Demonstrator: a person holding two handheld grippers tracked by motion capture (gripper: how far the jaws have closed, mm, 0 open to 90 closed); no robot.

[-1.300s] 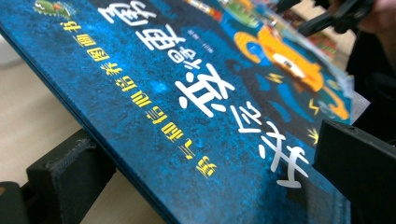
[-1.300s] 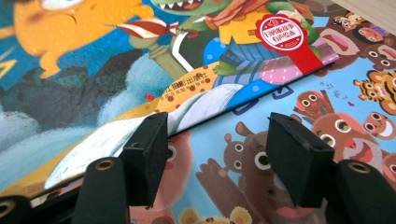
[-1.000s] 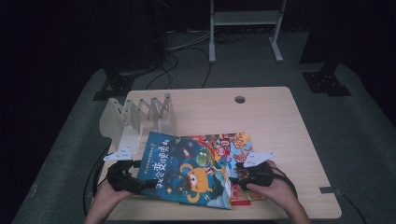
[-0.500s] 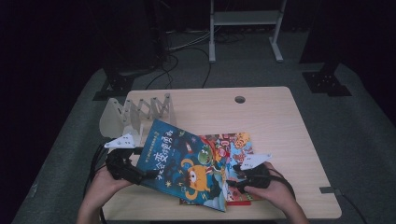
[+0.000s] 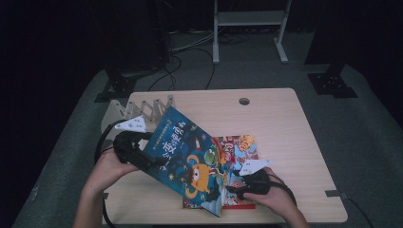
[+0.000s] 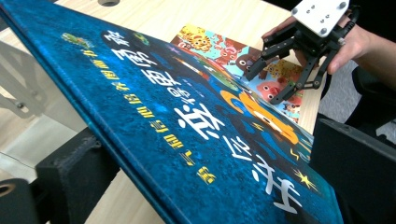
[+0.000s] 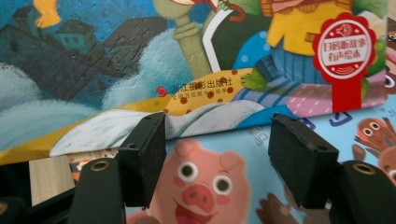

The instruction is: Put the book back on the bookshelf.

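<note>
1. The left gripper (image 5: 142,159) has its fingers clamped on the edge of a blue picture book (image 5: 190,159), one finger above the cover and one beneath it, as the left gripper view shows.
2. That blue picture book is tilted, its left edge raised off the worktop (image 5: 285,128) in the left gripper's hold, its lower right corner down near the front edge of the worktop.
3. Under it lies a second, colourful book (image 5: 240,147) with cartoon animals on the cover, flat on the worktop and partly covered by the blue one.
4. The right gripper (image 5: 240,187) sits low at the right side of the books, by the lower edge of the blue one. Its fingers (image 7: 144,154) stand a little apart and have just been opening; in the right gripper view a pink pig on the flat book's cover shows between them, and they press on nothing.
5. Behind the left hand (image 5: 107,168) a pale slotted rack (image 5: 138,109) stands at the worktop's left rear, just beside the raised book edge.
6. A round cable hole (image 5: 244,101) sits near the far edge of the worktop, well apart from both books.
</note>
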